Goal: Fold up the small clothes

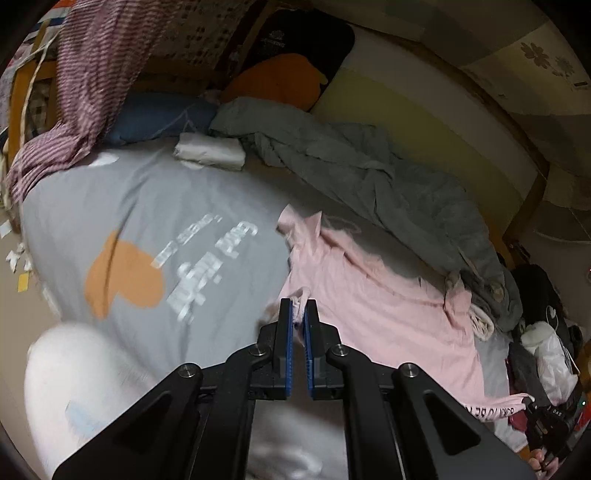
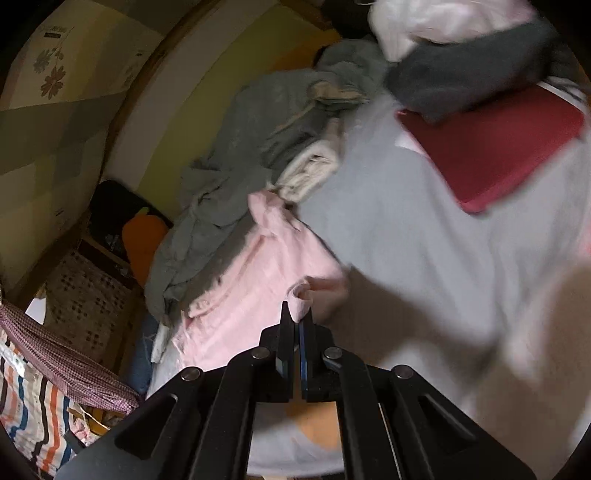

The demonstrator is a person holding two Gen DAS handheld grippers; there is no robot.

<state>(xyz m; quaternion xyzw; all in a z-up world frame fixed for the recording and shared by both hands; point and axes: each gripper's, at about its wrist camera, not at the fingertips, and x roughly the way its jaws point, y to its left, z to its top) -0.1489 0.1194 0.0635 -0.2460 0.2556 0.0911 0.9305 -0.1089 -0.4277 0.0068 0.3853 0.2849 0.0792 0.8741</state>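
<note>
Pink soft garment (image 1: 369,310), corners pinched

The white lettering (image 1: 207,266) on the grey sheet (image 1: 147,206) is smeared by motion and cannot be read. A white blurred mass (image 1: 74,373) at the lower left of the left wrist view is too soft to identify. The pink garment (image 1: 369,302) has its near edge hidden behind the left gripper (image 1: 298,314), and its printed hem (image 1: 491,404) is too small to read. In the right wrist view the red flat item (image 2: 491,155) is blurred and partly covered by a dark grey cloth (image 2: 472,81); the white bundle (image 2: 443,18) above is cut off by the top edge
</note>
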